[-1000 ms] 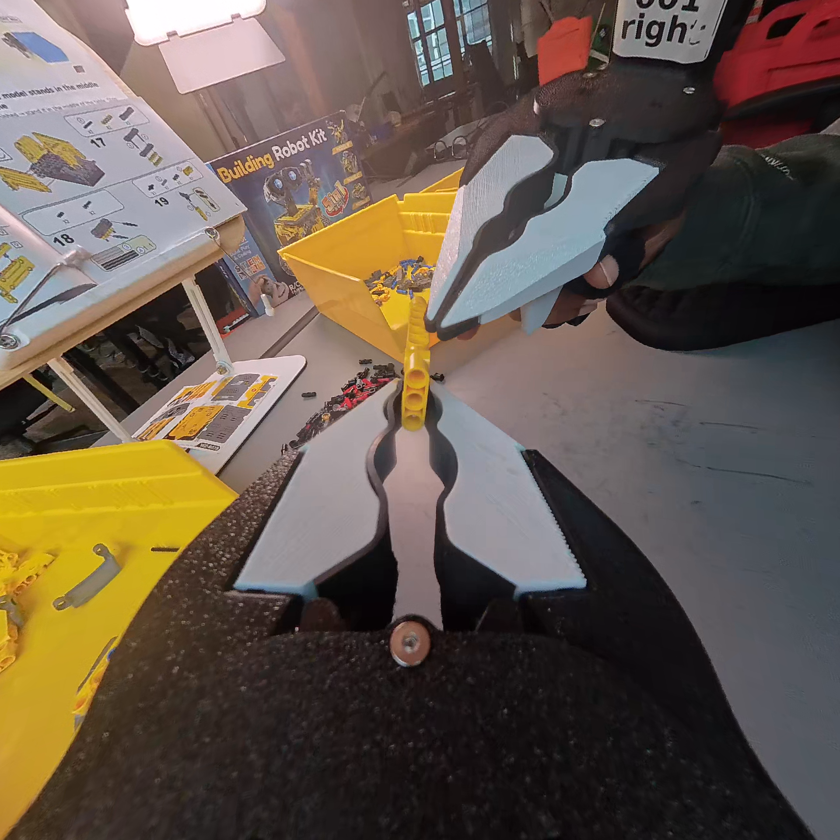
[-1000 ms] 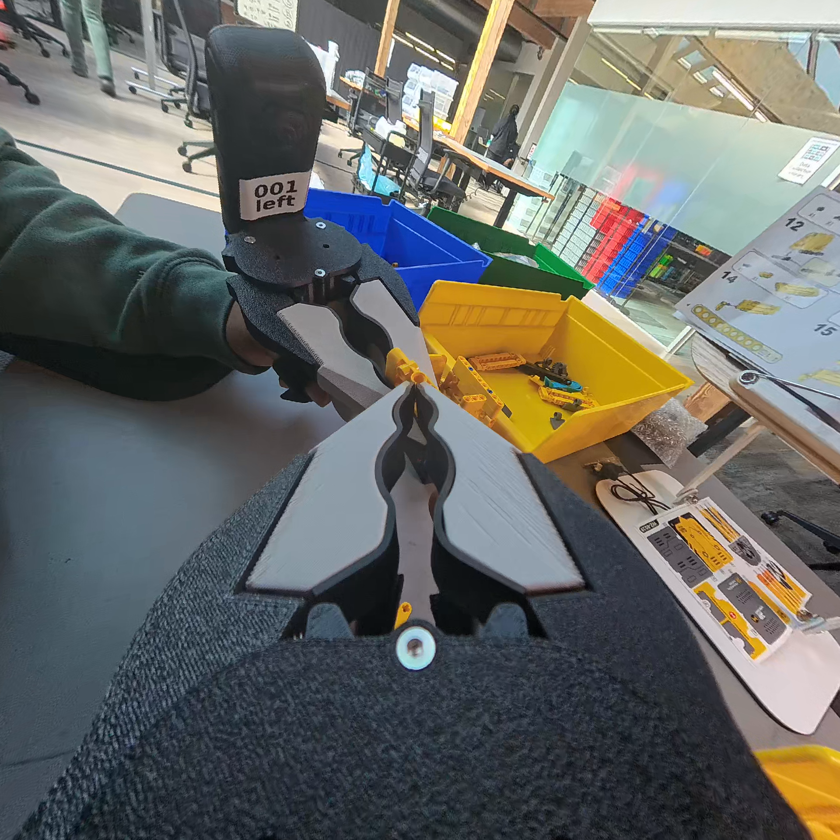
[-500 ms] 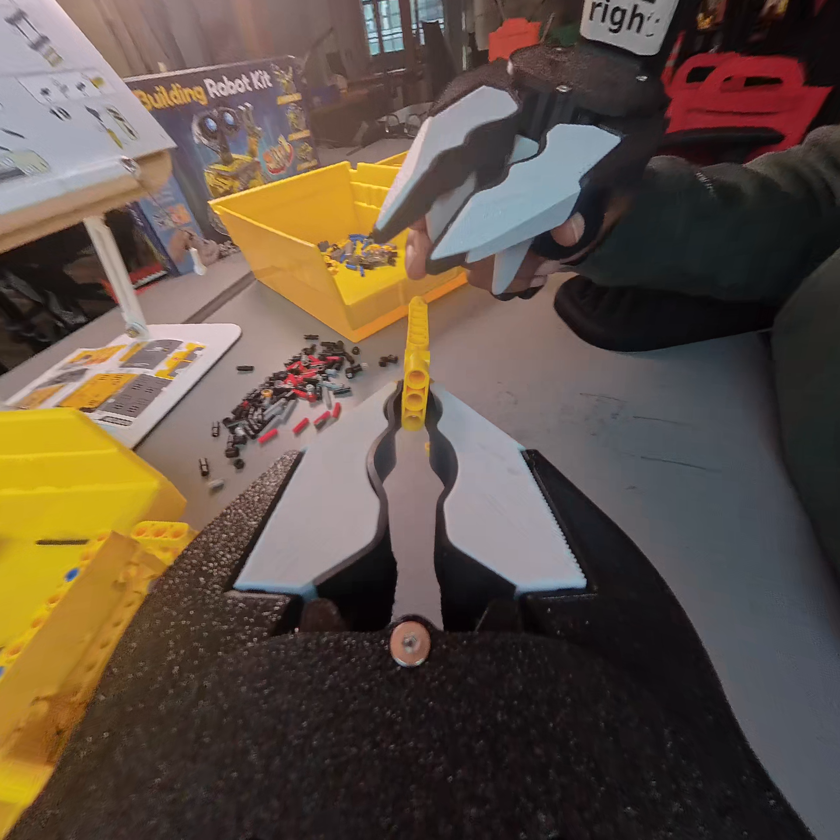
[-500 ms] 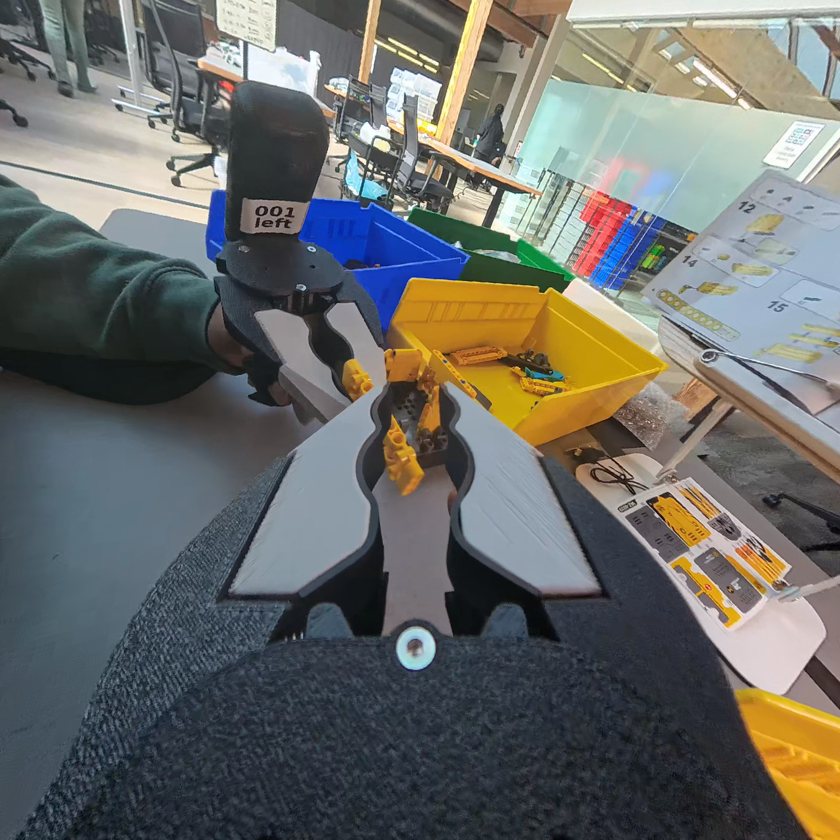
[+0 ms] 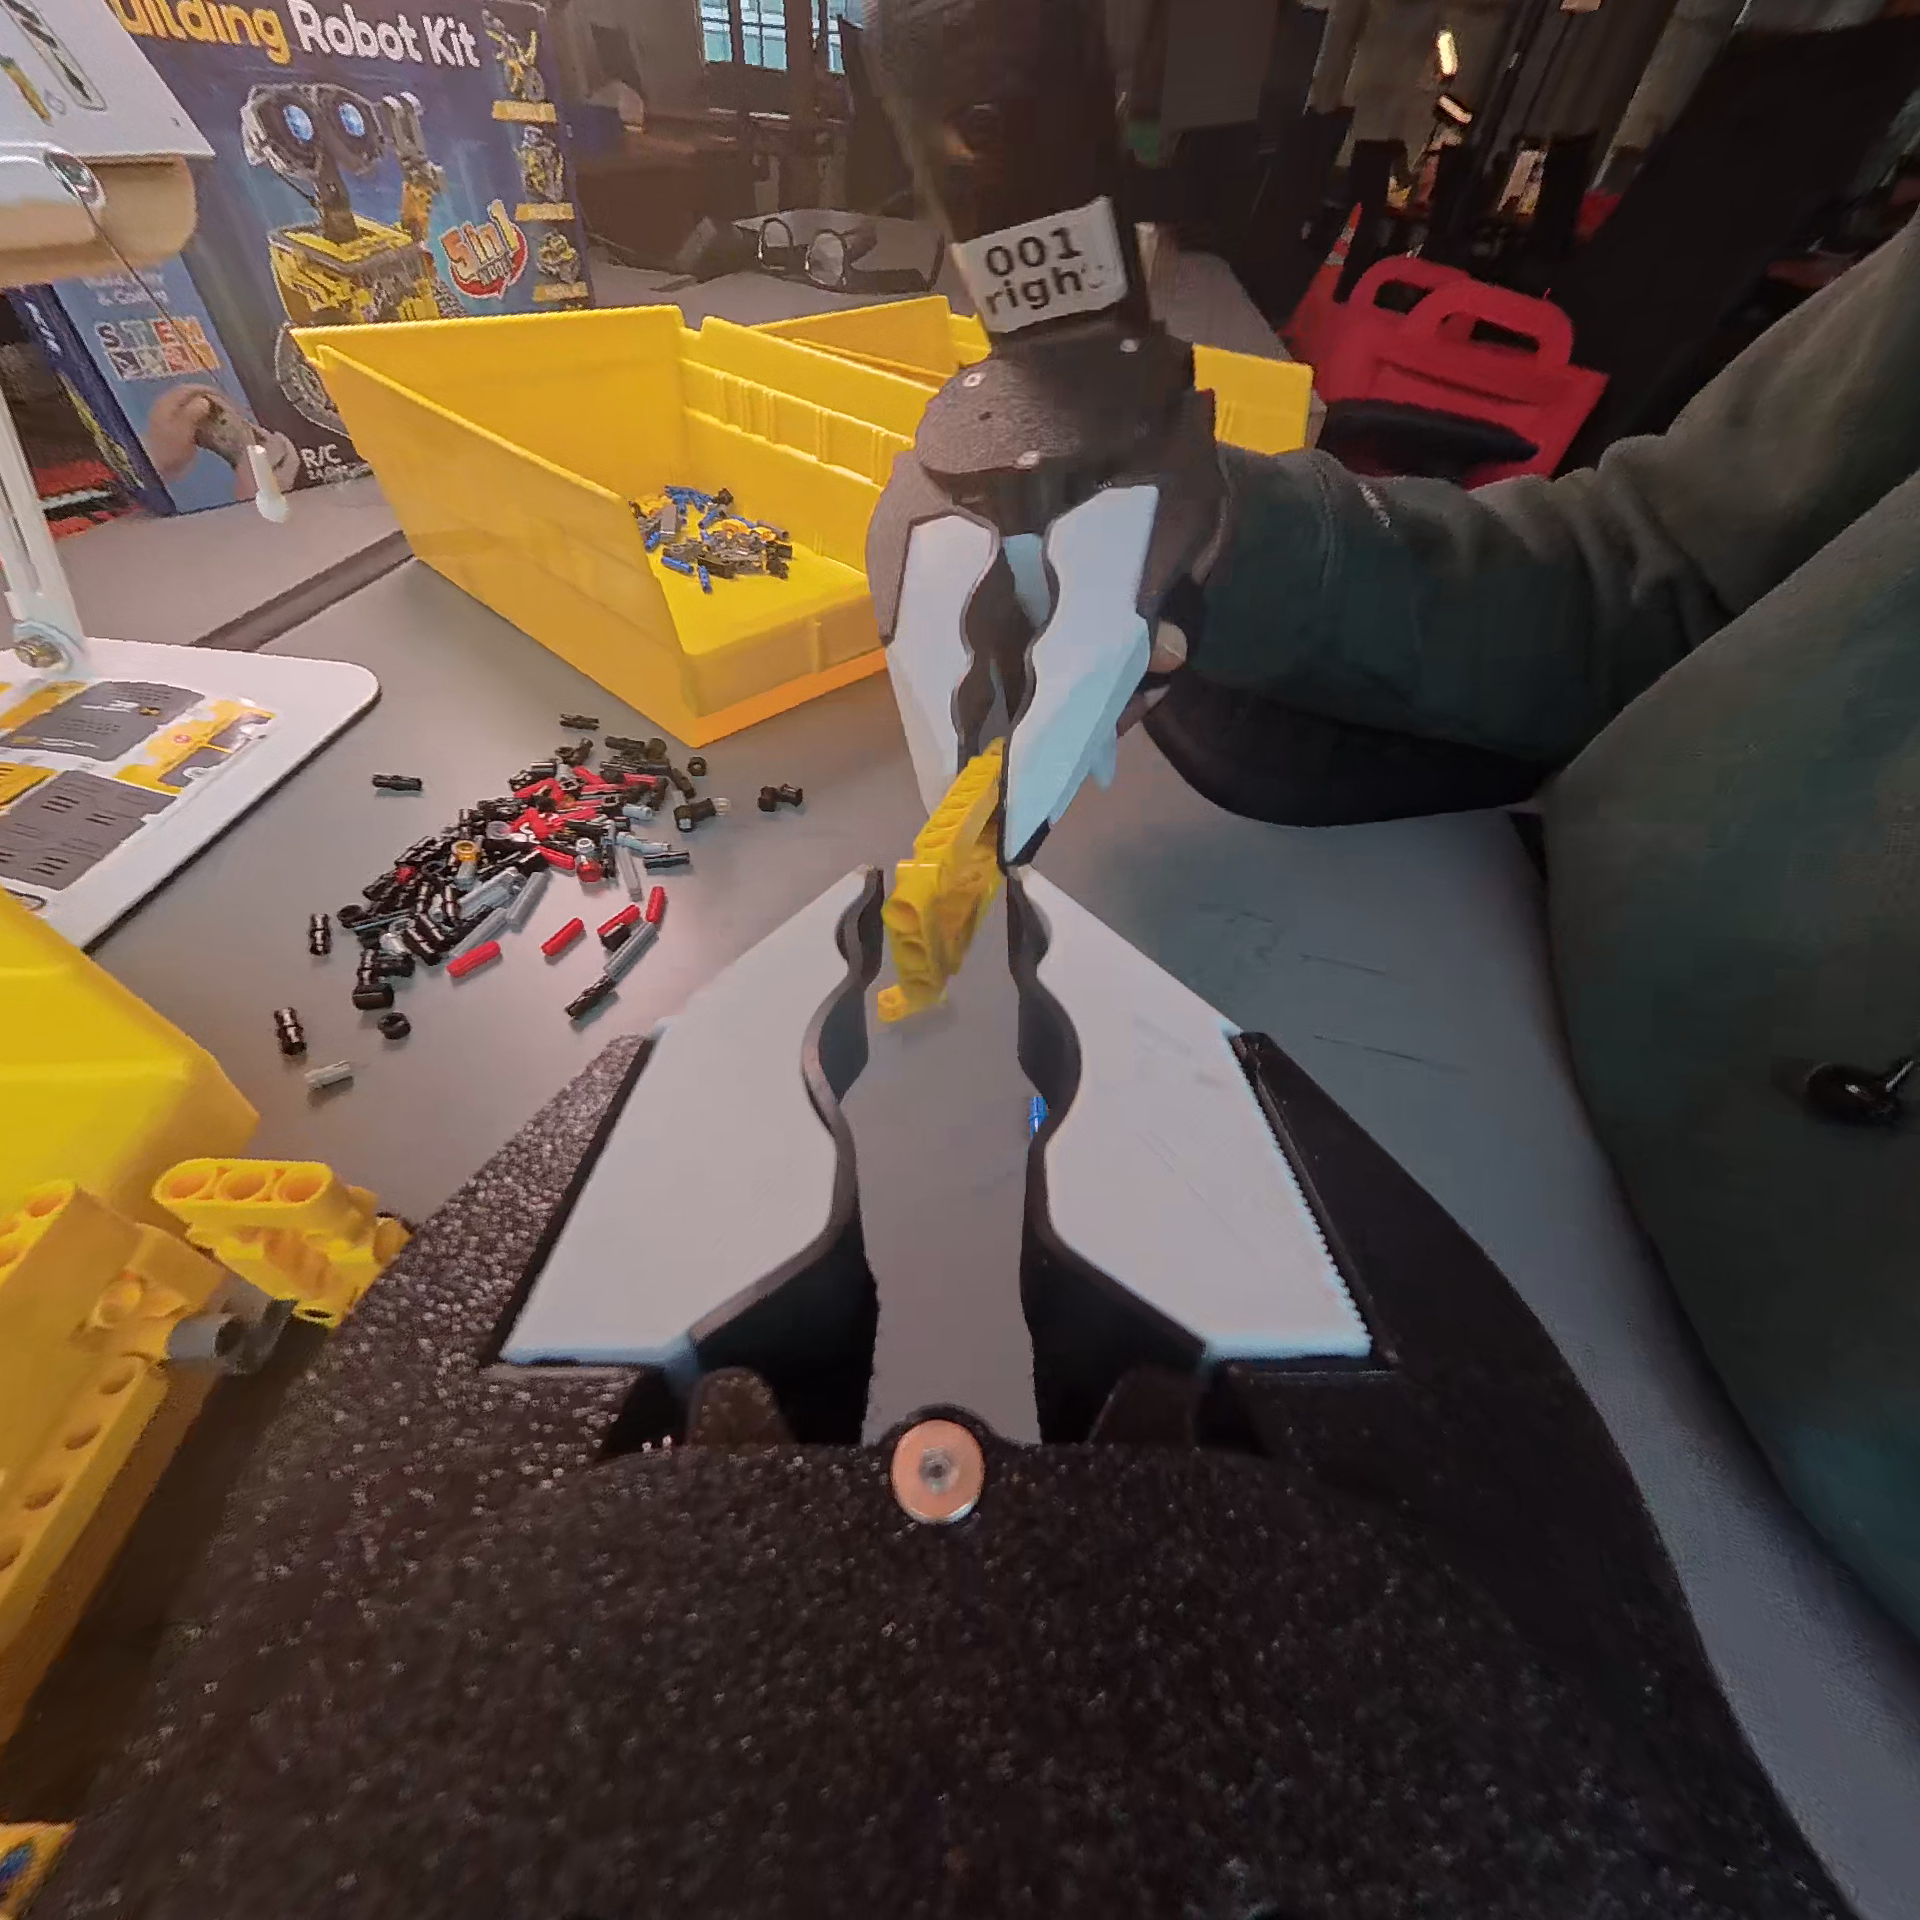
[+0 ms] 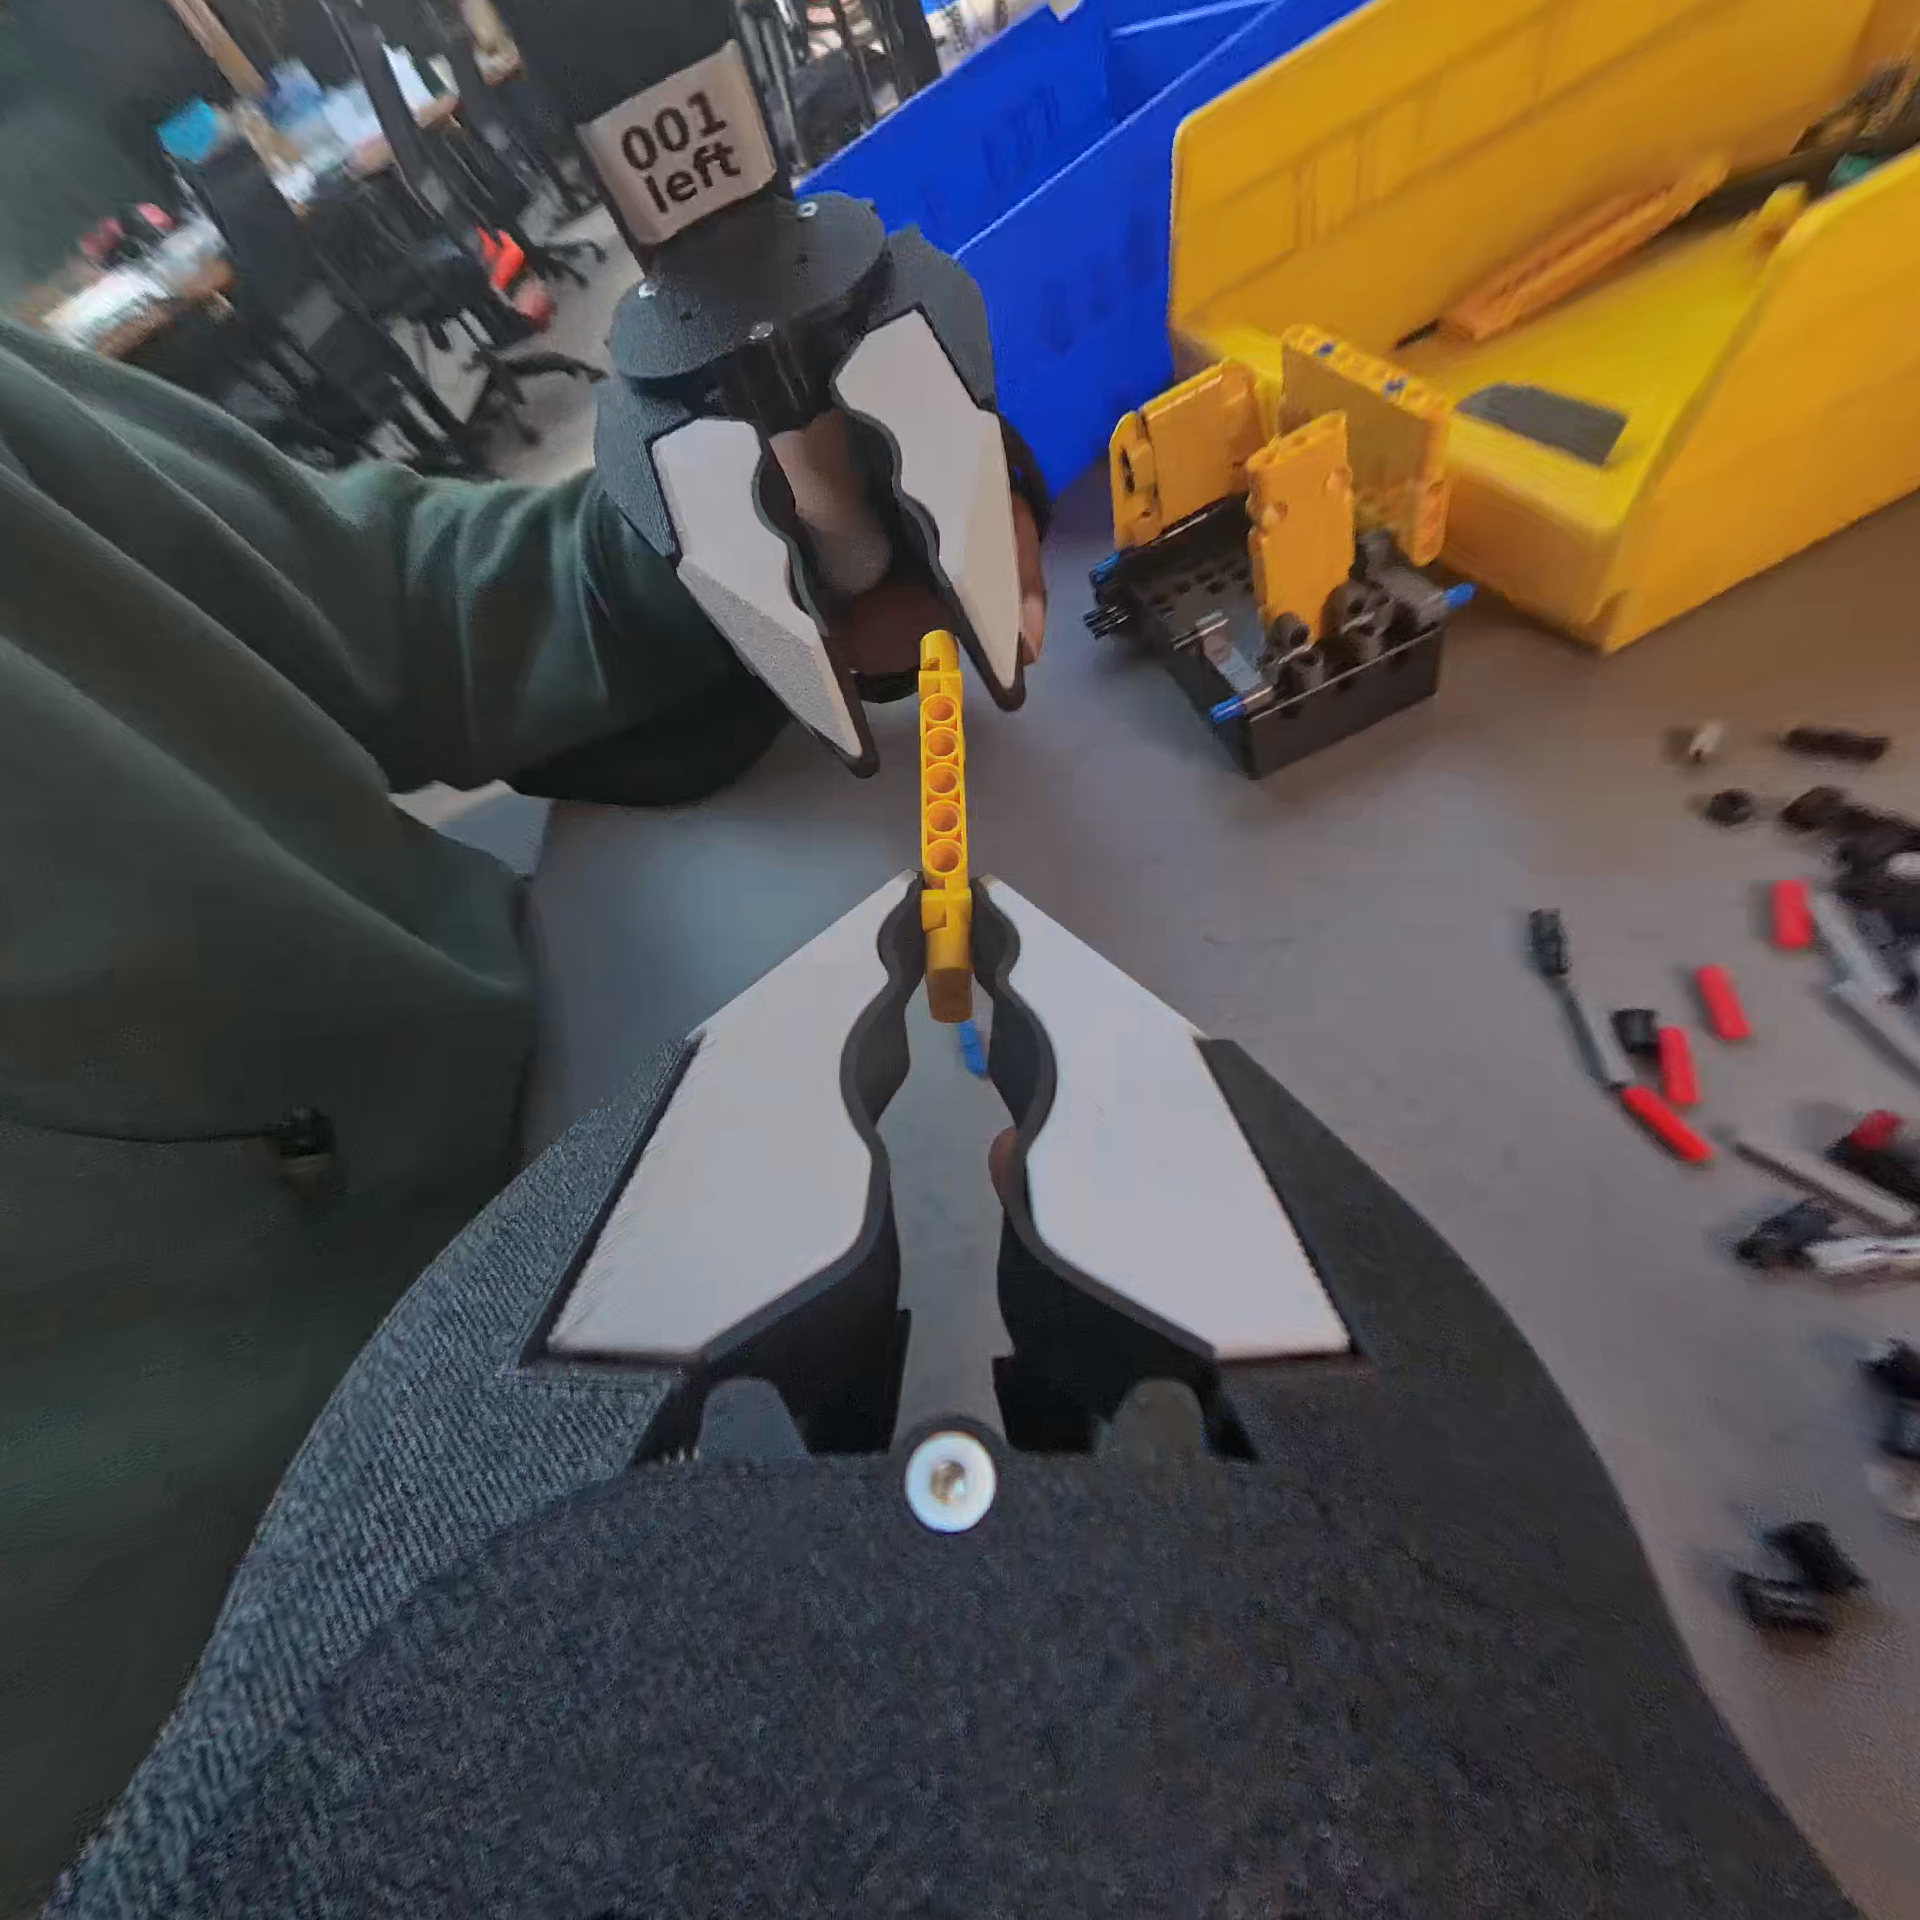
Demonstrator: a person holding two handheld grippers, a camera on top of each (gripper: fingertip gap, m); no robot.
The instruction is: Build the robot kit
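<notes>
Gripping the near end of a yellow holed beam (image 6: 945, 831), my right gripper (image 6: 948, 883) has its fingers clamped on it, and the beam reaches out from the tips toward my left gripper (image 6: 928, 717). My left gripper's fingers stand apart on either side of the beam's far end; in the right wrist view that end lies between the tips, and I cannot tell whether either finger touches it. In the left wrist view the same beam (image 5: 940, 894) slants down between my left gripper's (image 5: 940, 883) spread fingers from the right gripper (image 5: 1003, 831) above. All of this hangs just over the grey worktop (image 5: 1299, 966).

A loose scatter of small black, red and grey pins (image 5: 499, 883) lies on the worktop to my left. Beyond it sits a yellow bin (image 5: 520, 499) with a few small parts in it, and behind that a blue kit box (image 5: 343, 208). A partly built yellow and black model (image 6: 1278, 551) stands beside another yellow bin (image 6: 1662, 416), with a blue bin (image 6: 1039, 208) behind.
</notes>
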